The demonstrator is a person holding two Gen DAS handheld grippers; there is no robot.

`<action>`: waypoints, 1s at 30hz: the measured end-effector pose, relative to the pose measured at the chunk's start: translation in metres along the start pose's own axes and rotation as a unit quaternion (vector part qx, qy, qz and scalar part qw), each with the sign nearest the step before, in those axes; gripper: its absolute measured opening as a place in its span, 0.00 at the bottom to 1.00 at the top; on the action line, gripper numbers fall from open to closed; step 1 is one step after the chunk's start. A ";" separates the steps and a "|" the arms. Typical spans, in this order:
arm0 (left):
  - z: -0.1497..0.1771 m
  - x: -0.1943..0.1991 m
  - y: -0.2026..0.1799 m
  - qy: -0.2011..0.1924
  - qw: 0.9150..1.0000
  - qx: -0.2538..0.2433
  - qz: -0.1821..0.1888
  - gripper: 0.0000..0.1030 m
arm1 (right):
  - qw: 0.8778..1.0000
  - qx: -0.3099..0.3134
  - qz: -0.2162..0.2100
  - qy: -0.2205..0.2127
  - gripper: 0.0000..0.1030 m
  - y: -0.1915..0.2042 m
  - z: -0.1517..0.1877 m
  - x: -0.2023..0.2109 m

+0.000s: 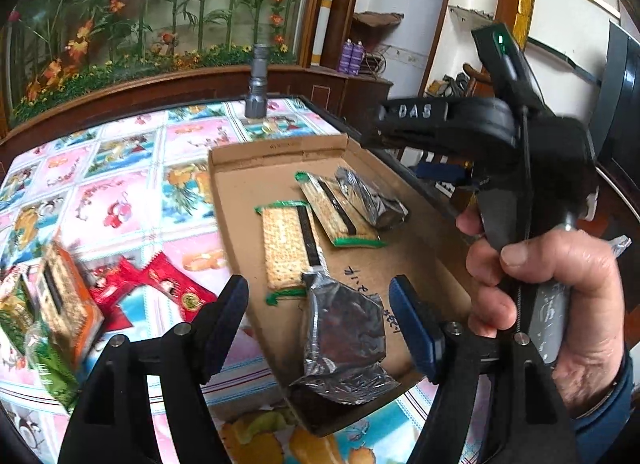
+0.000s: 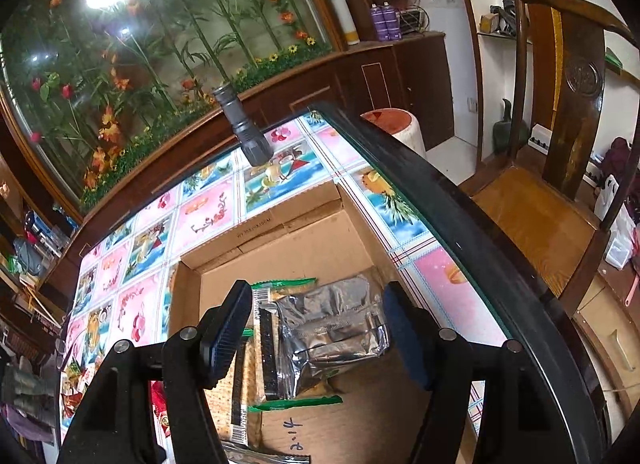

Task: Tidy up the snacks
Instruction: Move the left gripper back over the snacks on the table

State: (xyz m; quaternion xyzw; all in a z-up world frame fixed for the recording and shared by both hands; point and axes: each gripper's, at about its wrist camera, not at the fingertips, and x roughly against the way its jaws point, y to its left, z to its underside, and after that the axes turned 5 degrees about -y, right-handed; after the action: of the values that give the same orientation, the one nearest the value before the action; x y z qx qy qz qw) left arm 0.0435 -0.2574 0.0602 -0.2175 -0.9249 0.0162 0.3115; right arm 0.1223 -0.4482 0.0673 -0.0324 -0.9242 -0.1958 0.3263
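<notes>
Two wide, empty claws, left claw [image 1: 320, 328] and right claw [image 2: 316, 336], hover over silver packets [image 1: 344, 340] in the cardboard tray [image 1: 240, 183].

You're clearly in somebody's home, a lived-in dining or sitting room. The table [image 2: 424, 264] wears a bright cartoon-fruit cloth under a glass top, with a carved wooden armchair [image 2: 560, 167] pulled up beside it. Behind that there's a big glass display [image 2: 132, 63] packed with fake bamboo and flowers, set in dark wood cabinetry [image 2: 400, 79]. Two purple spray cans [image 2: 385, 21] sit on the cabinet, and cluttered shelves [image 2: 502, 25] line the white wall.
</notes>
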 end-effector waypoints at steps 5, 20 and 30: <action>-0.005 0.018 0.014 -0.022 0.999 -0.001 -0.024 0.70 | 1.000 0.021 -0.010 -0.013 0.70 0.012 0.002 0.004; -0.003 0.089 0.151 -0.059 0.987 0.067 -0.137 0.70 | 0.993 0.105 -0.036 -0.031 0.70 0.055 0.019 0.007; 0.019 0.108 0.268 -0.002 0.972 0.182 -0.148 0.68 | 0.990 0.130 -0.041 -0.025 0.70 0.070 0.030 0.002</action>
State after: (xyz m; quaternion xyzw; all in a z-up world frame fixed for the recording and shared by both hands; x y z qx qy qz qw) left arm 0.0605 0.0316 0.0623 -0.0174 -0.9290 0.1383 0.3429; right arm 0.1164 -0.3722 0.0707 0.0433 -0.9503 -0.0859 0.2962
